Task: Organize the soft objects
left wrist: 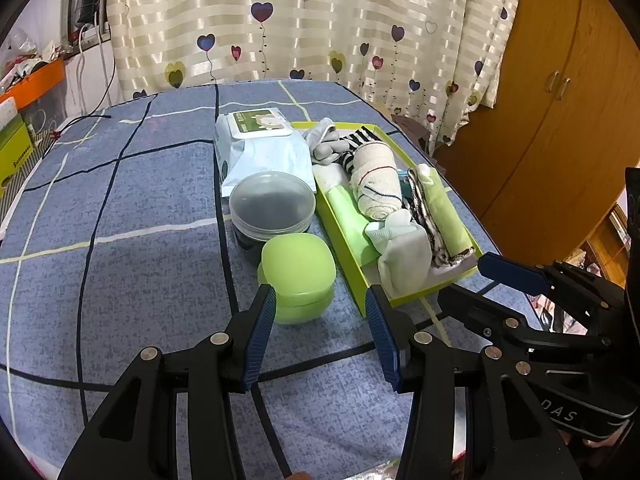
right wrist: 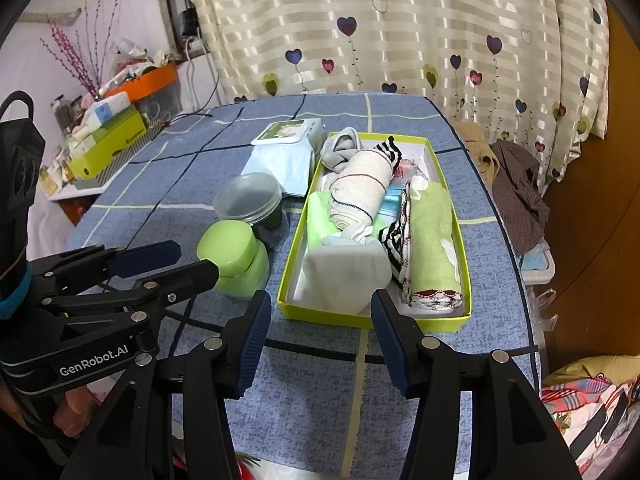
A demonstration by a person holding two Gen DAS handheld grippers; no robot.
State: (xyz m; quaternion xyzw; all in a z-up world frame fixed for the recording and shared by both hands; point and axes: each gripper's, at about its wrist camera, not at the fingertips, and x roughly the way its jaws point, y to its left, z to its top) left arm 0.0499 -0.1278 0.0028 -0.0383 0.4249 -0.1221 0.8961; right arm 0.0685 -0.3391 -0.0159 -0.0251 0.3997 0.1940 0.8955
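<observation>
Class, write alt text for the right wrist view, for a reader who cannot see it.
A lime-green box on a blue checked tablecloth holds rolled towels and socks, with the open right gripper empty in front of it. Left of the box stand a green lidded jar, a clear tub and a wipes pack; the left gripper is open nearby.

— What's in the lime-green box [right wrist: 362, 321]?

— Soft things, packed lengthwise. A cream rolled towel [right wrist: 358, 190] with thin dark stripes lies down the middle, a grey sock [right wrist: 340, 148] bunched at its far end.

— And nearer?

— A white sock [right wrist: 344, 270] flopped over the near end, a rolled green cloth [right wrist: 434, 236] along the right wall, black-and-white striped fabric [right wrist: 394, 240] between them.
</observation>
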